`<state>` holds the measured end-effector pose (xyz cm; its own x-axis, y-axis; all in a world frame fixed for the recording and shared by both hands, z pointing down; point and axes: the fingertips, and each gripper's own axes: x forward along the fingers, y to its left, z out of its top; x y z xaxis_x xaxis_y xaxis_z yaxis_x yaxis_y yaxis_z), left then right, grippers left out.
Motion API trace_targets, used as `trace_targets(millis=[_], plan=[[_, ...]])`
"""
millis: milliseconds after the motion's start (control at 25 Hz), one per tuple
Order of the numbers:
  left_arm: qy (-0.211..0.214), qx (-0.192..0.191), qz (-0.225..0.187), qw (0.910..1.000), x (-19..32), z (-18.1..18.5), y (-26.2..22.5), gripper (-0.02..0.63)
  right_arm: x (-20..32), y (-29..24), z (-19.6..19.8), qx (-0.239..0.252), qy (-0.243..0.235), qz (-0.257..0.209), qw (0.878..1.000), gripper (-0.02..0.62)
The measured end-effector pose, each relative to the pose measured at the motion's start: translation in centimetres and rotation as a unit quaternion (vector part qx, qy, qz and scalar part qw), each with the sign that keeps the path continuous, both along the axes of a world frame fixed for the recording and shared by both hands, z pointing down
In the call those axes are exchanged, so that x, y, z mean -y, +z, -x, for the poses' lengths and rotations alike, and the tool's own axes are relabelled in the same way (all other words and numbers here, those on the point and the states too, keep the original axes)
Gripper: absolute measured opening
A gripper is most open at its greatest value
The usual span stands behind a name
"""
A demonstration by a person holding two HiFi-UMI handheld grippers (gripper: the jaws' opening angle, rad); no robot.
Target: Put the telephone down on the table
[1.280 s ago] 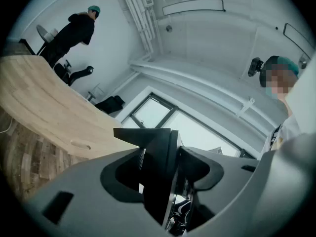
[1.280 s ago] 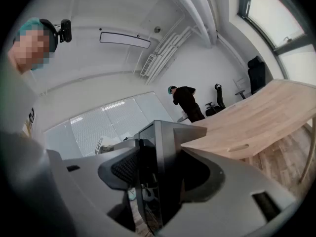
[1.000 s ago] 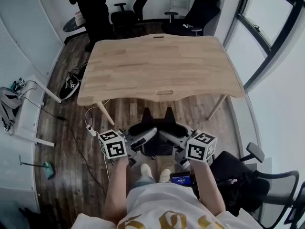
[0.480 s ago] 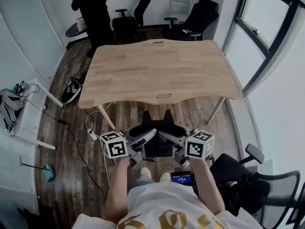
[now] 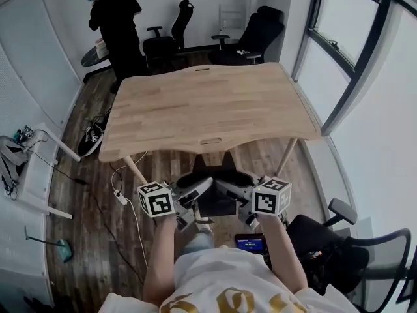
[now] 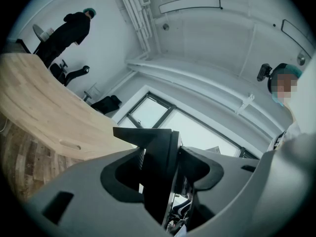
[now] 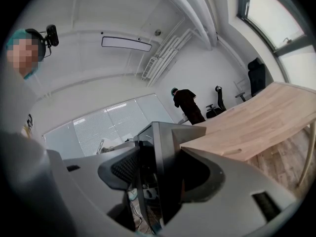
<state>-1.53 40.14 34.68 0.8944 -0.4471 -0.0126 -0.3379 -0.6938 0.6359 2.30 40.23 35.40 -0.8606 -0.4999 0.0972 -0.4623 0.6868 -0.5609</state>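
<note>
Phone held in both tongs, short of the tabletop.
My left tongs (image 6: 165, 158) and right tongs (image 7: 160, 171) each clamp one side of the black phone (image 5: 215, 205), jaws pressed flat against it. The phone hangs above the wooden floor (image 5: 85, 240), just off the near edge of the tabletop (image 5: 202, 109) and clear of it. A person (image 5: 117, 25) in black stands past the far left corner, near the office chairs (image 5: 255, 34).

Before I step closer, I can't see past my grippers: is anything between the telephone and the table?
Nothing visible. The telephone, clamped by the left gripper and right gripper, faces the table across open floor; its top is bare.
</note>
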Motion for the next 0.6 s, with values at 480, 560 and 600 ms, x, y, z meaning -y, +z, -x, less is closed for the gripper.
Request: trace_targets(millis=[480,560,600], plan=[[0.015,-0.009,0.013,0.9998,10.1,-1.7,2.0,0.216,10.0,1.9,-1.8,0.001,0.017,0.015,1.0,0.238],[0.019,-0.011,0.017,0.9996,13.5,-1.7,2.5,0.216,13.3,2.4,-1.8,0.0,0.02,0.019,1.0,0.238],[0.02,-0.012,0.02,0.9995,15.3,-1.7,2.8,0.216,15.2,2.6,-1.7,0.0,0.021,0.022,1.0,0.238]])
